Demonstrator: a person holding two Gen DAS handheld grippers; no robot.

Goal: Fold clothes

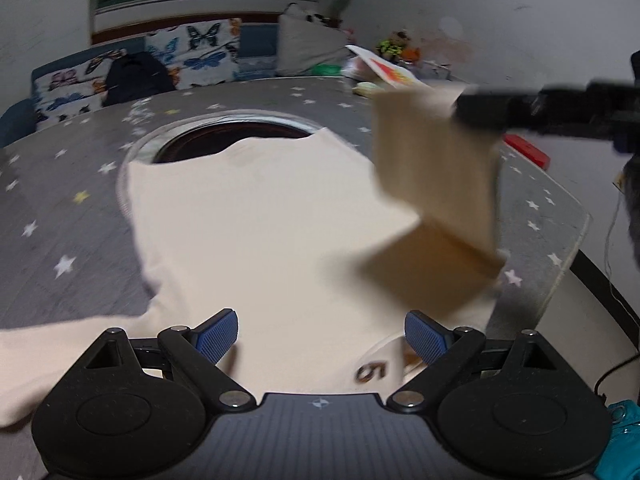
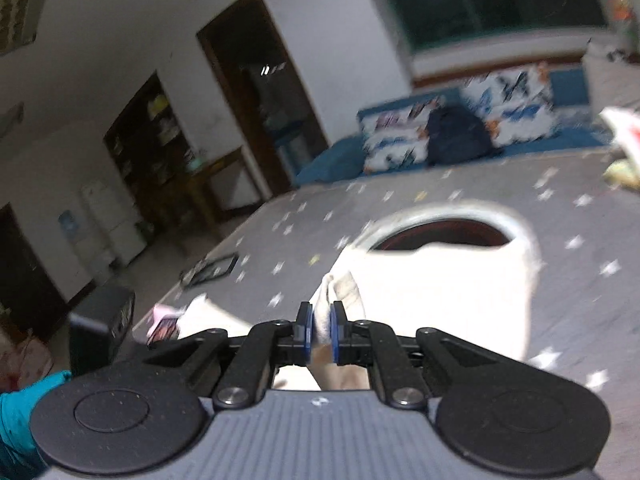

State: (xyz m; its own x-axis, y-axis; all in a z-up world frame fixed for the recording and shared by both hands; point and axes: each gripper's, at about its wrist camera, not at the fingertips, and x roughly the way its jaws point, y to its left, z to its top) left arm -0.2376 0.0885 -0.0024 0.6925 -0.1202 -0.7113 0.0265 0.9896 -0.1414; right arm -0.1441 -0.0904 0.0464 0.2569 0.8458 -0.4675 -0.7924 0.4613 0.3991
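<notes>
Left gripper (image 1: 322, 338) hovers low over the cream garment (image 1: 256, 224), blue pads spread wide with nothing between them. The garment lies flat on the star-print table (image 1: 60, 200), partly covering a round opening (image 1: 224, 136). Only this left view catches the sleeve (image 1: 436, 184) lifted in the air. The right view alone shows why: the right gripper (image 2: 320, 330) is clenched on a bunched fold of that cloth (image 2: 440, 288).

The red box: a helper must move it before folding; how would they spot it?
Start at the star-patterned grey table under the cream shirt. Look past the shirt's lifted sleeve to the table's right edge. The red box lies there, the only flat, plain red thing.
</notes>
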